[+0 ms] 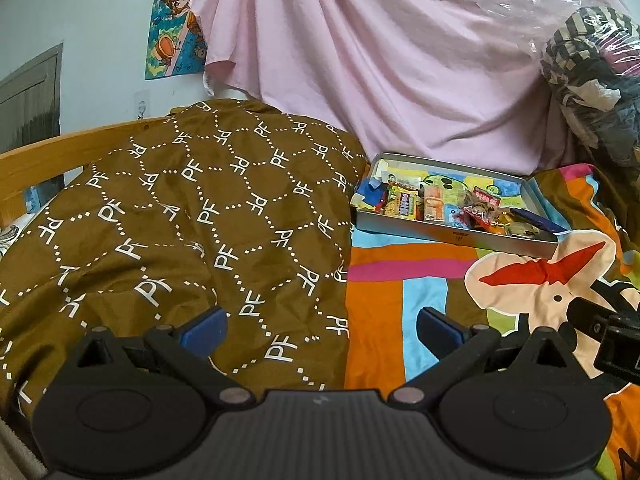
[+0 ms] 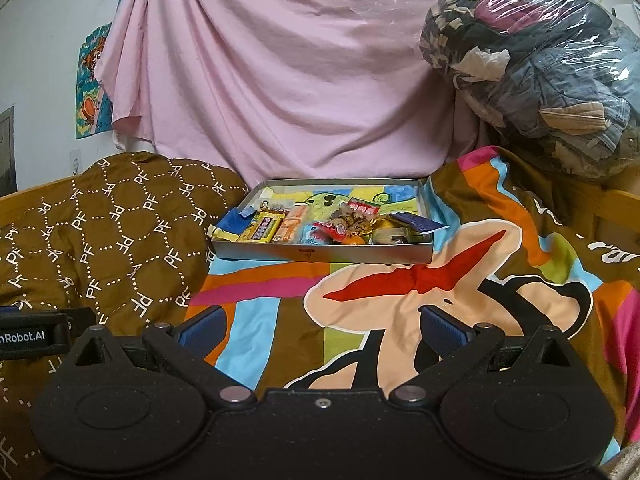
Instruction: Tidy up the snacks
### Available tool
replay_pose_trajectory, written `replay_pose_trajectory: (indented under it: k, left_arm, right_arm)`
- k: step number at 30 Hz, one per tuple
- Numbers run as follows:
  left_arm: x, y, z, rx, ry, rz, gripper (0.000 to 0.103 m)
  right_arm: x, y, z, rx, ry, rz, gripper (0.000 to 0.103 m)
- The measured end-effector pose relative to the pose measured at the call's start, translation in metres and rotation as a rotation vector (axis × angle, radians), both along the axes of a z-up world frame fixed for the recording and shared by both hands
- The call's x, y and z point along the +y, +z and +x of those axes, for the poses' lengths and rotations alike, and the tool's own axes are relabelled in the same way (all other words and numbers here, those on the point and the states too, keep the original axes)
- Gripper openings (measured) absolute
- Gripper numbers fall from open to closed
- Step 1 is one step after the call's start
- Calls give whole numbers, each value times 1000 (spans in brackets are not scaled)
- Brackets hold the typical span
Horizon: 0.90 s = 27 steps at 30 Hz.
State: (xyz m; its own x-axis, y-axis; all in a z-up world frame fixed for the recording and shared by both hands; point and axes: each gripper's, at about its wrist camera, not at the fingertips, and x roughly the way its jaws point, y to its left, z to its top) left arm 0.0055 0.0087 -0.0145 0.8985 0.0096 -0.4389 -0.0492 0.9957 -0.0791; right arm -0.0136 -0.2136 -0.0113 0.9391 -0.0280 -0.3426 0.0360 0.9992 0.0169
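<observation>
Grey tray of snacks sits on a colourful bedspread beside a brown quilt, well ahead of the left gripper and right gripper, both spread wide and empty.

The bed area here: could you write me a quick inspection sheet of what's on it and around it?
Surface: bed with colourful cartoon blanket.
Job's things: grey tray holding mixed snack packets, bunched at its near edge.
Clutter: brown patterned quilt; plastic bag of clothes.
Grippers: left gripper and right gripper open, empty, short of the tray.
Cables: nothing seen.
Surroundings: pink sheet, wall poster.
</observation>
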Motion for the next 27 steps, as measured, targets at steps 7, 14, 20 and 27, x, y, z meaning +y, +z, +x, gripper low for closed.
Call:
replay_pose_trajectory:
  k: [7,14,20,27]
  left_arm:
    - [0,0,0,0,0,0,103]
    - [1,-1,0,3,3,-4,103]
    - [1,0,0,3,4,-3,103]
    - [1,0,0,3,3,-3,103]
  right_arm:
    - [0,-1,1,5,5,-4,102]
    - [1,-2,1,5,5,-5,102]
    - [1,-2,1,5,5,-5,102]
    - [1,-2,1,7,6,-5,102]
